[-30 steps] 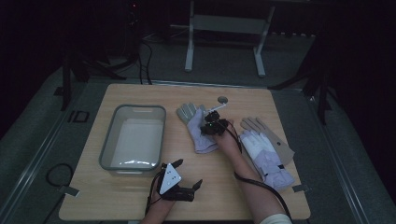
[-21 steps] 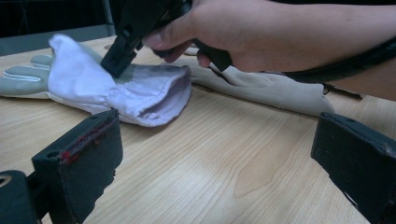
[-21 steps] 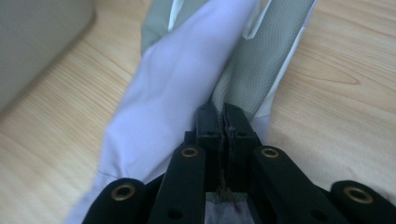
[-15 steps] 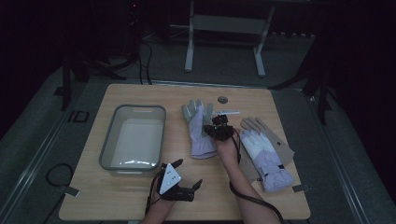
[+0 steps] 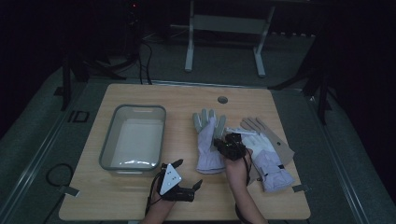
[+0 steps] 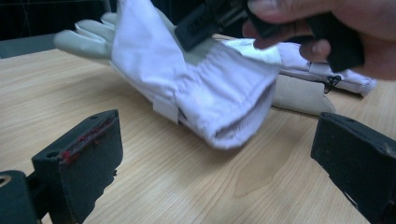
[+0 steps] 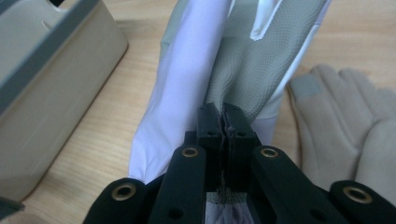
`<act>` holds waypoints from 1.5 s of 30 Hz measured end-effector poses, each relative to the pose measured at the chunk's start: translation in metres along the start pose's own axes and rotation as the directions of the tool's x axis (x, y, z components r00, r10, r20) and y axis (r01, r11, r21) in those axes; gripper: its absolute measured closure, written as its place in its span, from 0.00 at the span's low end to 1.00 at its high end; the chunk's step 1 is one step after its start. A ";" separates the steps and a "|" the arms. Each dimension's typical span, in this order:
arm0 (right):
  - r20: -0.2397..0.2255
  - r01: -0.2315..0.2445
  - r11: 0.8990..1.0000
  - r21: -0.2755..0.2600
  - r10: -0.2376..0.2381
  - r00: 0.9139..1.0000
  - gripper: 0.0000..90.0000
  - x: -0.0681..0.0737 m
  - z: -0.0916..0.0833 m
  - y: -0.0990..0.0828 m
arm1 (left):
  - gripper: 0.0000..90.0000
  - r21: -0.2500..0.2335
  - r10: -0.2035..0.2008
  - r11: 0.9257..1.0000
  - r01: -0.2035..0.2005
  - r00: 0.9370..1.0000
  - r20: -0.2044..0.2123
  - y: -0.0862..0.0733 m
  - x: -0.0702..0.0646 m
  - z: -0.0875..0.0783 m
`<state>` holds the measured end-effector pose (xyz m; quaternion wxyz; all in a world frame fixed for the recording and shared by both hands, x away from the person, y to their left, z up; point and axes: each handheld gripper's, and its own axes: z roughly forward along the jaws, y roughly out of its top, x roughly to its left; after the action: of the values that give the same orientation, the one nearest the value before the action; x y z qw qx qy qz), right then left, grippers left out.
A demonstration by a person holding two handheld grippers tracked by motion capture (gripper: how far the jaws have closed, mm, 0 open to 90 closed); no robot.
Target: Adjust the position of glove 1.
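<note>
On my feed: grey plastic bin [image 5: 133, 140] sits on the left half of the wooden desk [image 5: 140, 100], open side up. Second glove [image 5: 273, 154] lies flat at the desk's right side. Small round hole [image 5: 222, 100] near the far edge.

glove [image 5: 208, 142]: white, grey palm | bin [image 5: 134, 138]: grey | table [image 5: 116, 198]: light wood

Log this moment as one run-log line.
right gripper: shut on left glove, lifting its cuff | left gripper: open, idle on table | right glove: flat | bin: empty
</note>
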<state>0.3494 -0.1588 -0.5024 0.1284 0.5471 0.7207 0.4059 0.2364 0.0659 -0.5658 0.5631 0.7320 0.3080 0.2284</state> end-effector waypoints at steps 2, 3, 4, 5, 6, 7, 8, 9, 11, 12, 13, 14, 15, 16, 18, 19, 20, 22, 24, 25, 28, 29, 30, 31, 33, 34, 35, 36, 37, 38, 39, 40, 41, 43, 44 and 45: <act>0.009 0.001 1.000 0.013 -0.002 1.000 0.97 -0.001 0.006 -0.005 | 0.02 0.000 0.002 1.000 -0.002 1.000 0.000 0.000 0.000 0.000; 0.011 -0.003 1.000 0.018 0.003 1.000 0.97 -0.002 0.009 -0.006 | 0.02 0.000 0.002 1.000 -0.002 1.000 0.001 0.000 0.000 0.000; 0.016 0.002 1.000 0.021 -0.003 1.000 0.97 -0.003 0.012 -0.007 | 0.02 0.000 0.001 1.000 -0.001 1.000 0.001 0.000 0.000 0.000; 0.024 0.010 1.000 0.024 -0.011 1.000 0.96 -0.003 0.015 -0.007 | 0.02 0.001 0.000 1.000 0.000 1.000 0.001 0.000 0.000 0.000; 0.031 0.014 0.999 0.030 -0.015 0.999 0.96 -0.005 0.019 -0.008 | 0.02 0.001 -0.001 1.000 0.001 1.000 0.000 0.000 0.000 0.000; 0.026 0.005 0.999 0.038 -0.006 1.000 0.96 -0.007 0.024 -0.008 | 0.02 0.001 -0.001 1.000 0.001 1.000 0.001 0.000 0.000 0.000; 0.028 -0.002 0.999 0.043 0.001 1.000 0.96 -0.007 0.027 -0.008 | 0.02 0.001 -0.003 1.000 0.003 1.000 0.001 0.000 0.000 0.000; 0.037 0.007 0.999 0.046 -0.009 0.999 0.95 -0.008 0.031 -0.009 | 0.02 0.001 -0.001 1.000 0.001 1.000 0.000 0.000 0.000 0.000; 0.049 0.019 0.998 0.067 -0.022 0.999 0.92 -0.009 0.038 -0.009 | 0.02 0.001 0.000 1.000 0.000 1.000 0.001 0.000 0.000 0.000; 0.057 0.018 0.998 0.062 -0.021 0.998 0.88 -0.010 0.039 -0.010 | 0.02 0.001 0.000 1.000 0.000 1.000 0.001 0.000 0.000 0.000; 0.063 0.023 0.998 0.060 -0.026 0.998 0.85 -0.010 0.040 -0.011 | 0.02 0.000 0.000 1.000 0.000 1.000 0.001 0.000 0.000 0.000; 0.059 0.028 0.997 0.067 -0.032 0.998 0.82 -0.010 0.041 -0.012 | 0.02 0.001 0.000 1.000 0.000 1.000 0.001 0.000 0.000 0.000; 0.059 0.033 0.997 0.070 -0.037 0.998 0.79 -0.010 0.041 -0.012 | 0.02 0.001 -0.001 1.000 0.001 1.000 0.000 0.000 0.000 0.000; 0.060 0.035 0.997 0.069 -0.039 0.997 0.77 -0.011 0.040 -0.011 | 0.02 0.001 -0.002 1.000 0.002 1.000 0.000 0.000 0.000 0.000; 0.059 0.044 0.997 0.066 -0.048 0.997 0.71 -0.010 0.036 -0.007 | 0.02 0.001 -0.003 1.000 0.003 1.000 0.000 0.000 0.000 0.000; 0.063 0.058 0.997 0.054 -0.061 0.996 0.68 -0.009 0.032 -0.004 | 0.02 0.001 -0.003 1.000 0.003 1.000 0.000 0.000 0.000 0.000; 0.061 0.062 0.997 0.050 -0.065 0.996 0.66 -0.008 0.029 -0.002 | 0.02 0.002 -0.001 1.000 0.001 1.000 0.000 0.000 0.000 0.000; 0.055 0.080 0.996 0.042 -0.082 0.995 0.62 -0.009 0.023 0.005 | 0.02 0.001 -0.002 1.000 0.002 1.000 0.000 0.000 0.000 0.000; 0.049 0.096 0.995 0.033 -0.097 0.994 0.60 -0.009 0.016 0.012 | 0.02 0.001 -0.002 1.000 0.002 1.000 0.000 0.000 0.000 0.000; 0.046 0.109 0.994 0.033 -0.110 0.993 0.59 -0.011 0.012 0.016 | 0.02 0.001 -0.002 1.000 0.002 1.000 -0.001 0.000 0.000 0.000; 0.038 0.128 0.991 0.043 -0.130 0.991 0.58 -0.016 0.004 0.024 | 0.02 0.001 -0.001 1.000 0.001 1.000 -0.001 0.000 0.000 0.000; 0.031 0.129 0.990 0.048 -0.131 0.991 0.58 -0.018 0.000 0.026 | 0.03 0.001 -0.003 1.000 0.003 1.000 -0.001 0.000 0.000 0.000; 0.022 0.131 0.990 0.054 -0.132 0.991 0.58 -0.021 -0.003 0.028 | 0.03 0.001 -0.005 1.000 0.005 1.000 0.000 0.000 0.000 0.000; 0.018 0.132 0.989 0.061 -0.134 0.991 0.58 -0.024 -0.007 0.030 | 0.03 0.002 -0.005 1.000 0.005 1.000 0.000 0.000 0.000 0.000; 0.010 0.129 0.990 0.064 -0.130 0.991 0.58 -0.029 -0.012 0.032 | 0.02 0.000 -0.006 1.000 0.006 1.000 -0.001 0.000 0.000 0.000; 0.009 0.130 0.989 0.067 -0.130 0.991 0.58 -0.033 -0.015 0.033 | 0.03 0.000 -0.005 1.000 0.005 1.000 -0.002 0.000 0.000 0.000; 0.012 0.132 0.989 0.069 -0.133 0.991 0.58 -0.035 -0.017 0.033 | 0.03 0.001 -0.003 1.000 0.003 1.000 -0.002 0.000 0.000 0.000; 0.014 0.133 0.989 0.071 -0.134 0.991 0.58 -0.038 -0.020 0.034 | 0.03 0.001 -0.002 1.000 0.002 1.000 -0.002 0.000 0.000 0.000; 0.017 0.136 0.988 0.073 -0.138 0.990 0.58 -0.042 -0.023 0.034 | 0.03 0.002 -0.003 1.000 0.003 1.000 -0.002 0.000 0.000 0.000; 0.017 0.136 0.988 0.073 -0.138 0.990 0.58 -0.042 -0.023 0.034 | 0.03 0.002 -0.003 1.000 0.003 1.000 -0.002 0.000 0.000 0.000; 0.021 0.140 0.987 0.074 -0.142 0.990 0.58 -0.044 -0.026 0.035 | 0.03 0.002 -0.004 1.000 0.004 1.000 -0.001 0.000 0.000 0.000; 0.030 0.147 0.986 0.074 -0.150 0.988 0.58 -0.050 -0.033 0.035 | 0.03 0.002 -0.004 1.000 0.004 1.000 -0.002 0.000 0.000 0.000; 0.037 0.154 0.985 0.073 -0.157 0.987 0.58 -0.052 -0.035 0.035 | 0.03 0.002 -0.004 1.000 0.004 1.000 -0.001 0.000 0.000 0.000; 0.053 0.167 0.984 0.063 -0.170 0.984 0.57 -0.059 -0.043 0.035 | 0.03 0.003 -0.003 1.000 0.003 1.000 -0.001 0.000 0.000 0.000; 0.051 0.164 0.985 0.060 -0.168 0.985 0.57 -0.061 -0.045 0.035 | 0.03 0.003 -0.003 1.000 0.003 1.000 -0.001 0.000 0.001 0.000; 0.053 0.165 0.985 0.054 -0.168 0.984 0.56 -0.064 -0.049 0.035 | 0.03 0.004 -0.003 1.000 0.003 1.000 -0.001 0.000 0.001 0.000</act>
<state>0.3664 -0.2352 -0.4623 0.1687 0.4994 0.7697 0.3600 0.2371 0.0661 -0.5658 0.5620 0.7324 0.3098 0.2273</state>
